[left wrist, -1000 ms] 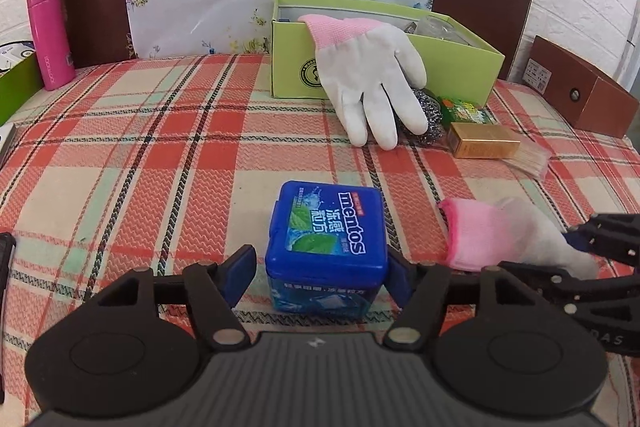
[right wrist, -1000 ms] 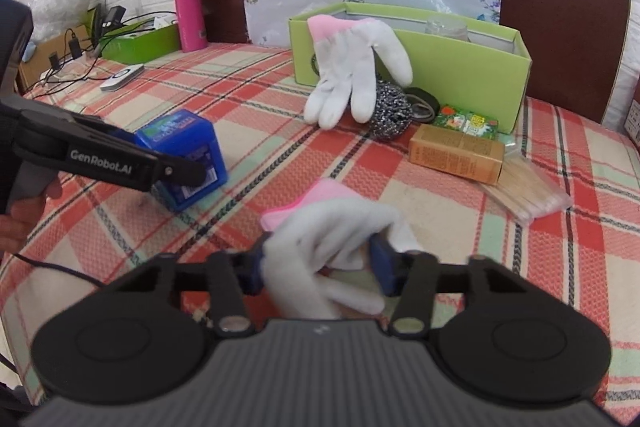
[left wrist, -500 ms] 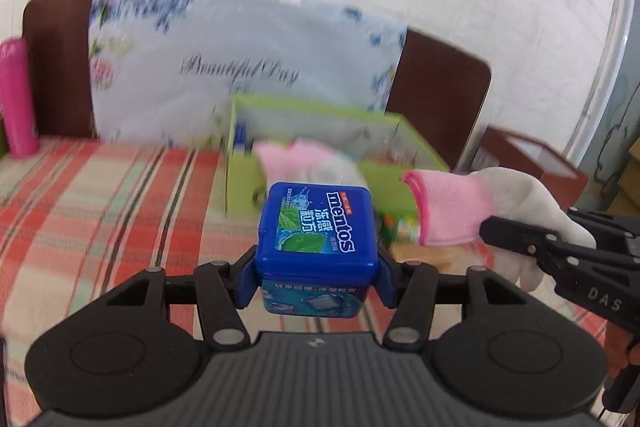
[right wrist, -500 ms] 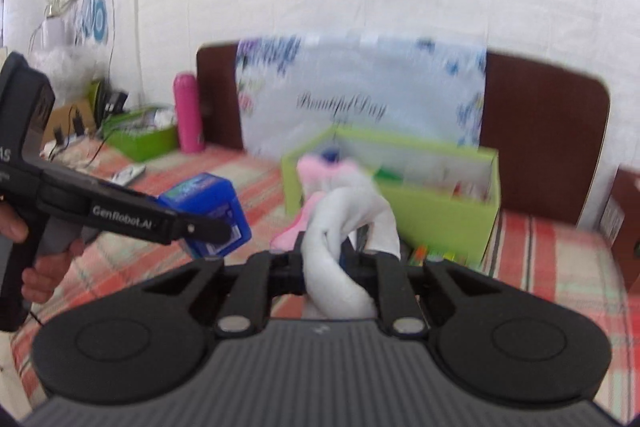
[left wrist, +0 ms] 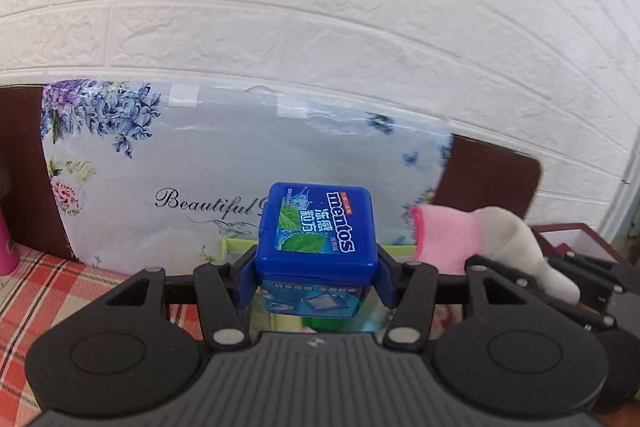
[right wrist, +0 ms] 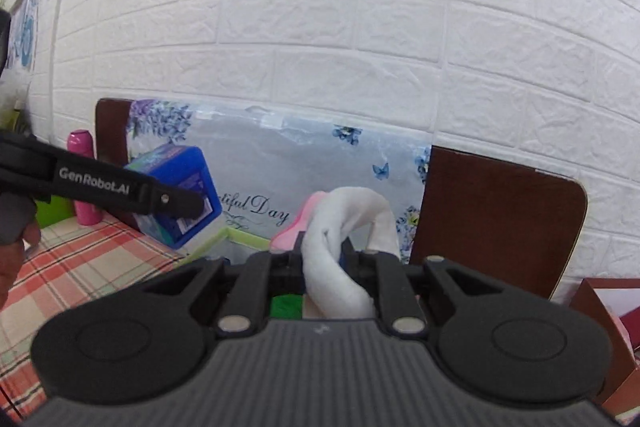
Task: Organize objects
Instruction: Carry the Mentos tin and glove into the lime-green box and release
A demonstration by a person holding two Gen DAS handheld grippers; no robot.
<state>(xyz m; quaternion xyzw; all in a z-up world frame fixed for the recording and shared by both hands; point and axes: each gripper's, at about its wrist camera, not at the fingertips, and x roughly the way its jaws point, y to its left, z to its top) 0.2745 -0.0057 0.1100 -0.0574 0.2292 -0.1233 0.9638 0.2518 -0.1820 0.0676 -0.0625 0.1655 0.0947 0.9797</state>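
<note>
My left gripper is shut on a blue Mentos box, lifted high in front of the floral sheet. In the right wrist view the same Mentos box hangs at the left, behind the left gripper's black arm. My right gripper is shut on a white glove with a pink cuff, which droops over its fingers. That glove also shows at the right of the left wrist view. The green box lies just below and ahead; only its rim shows.
A floral "Beautiful Day" sheet leans on a brown headboard against the white brick wall. A pink bottle stands at the left on the plaid cloth. A brown box sits at the right. A person's hand holds the left gripper.
Both grippers closed on their objects and rose off the plaid cloth toward the green box. The Mentos box and the glove left the table.
</note>
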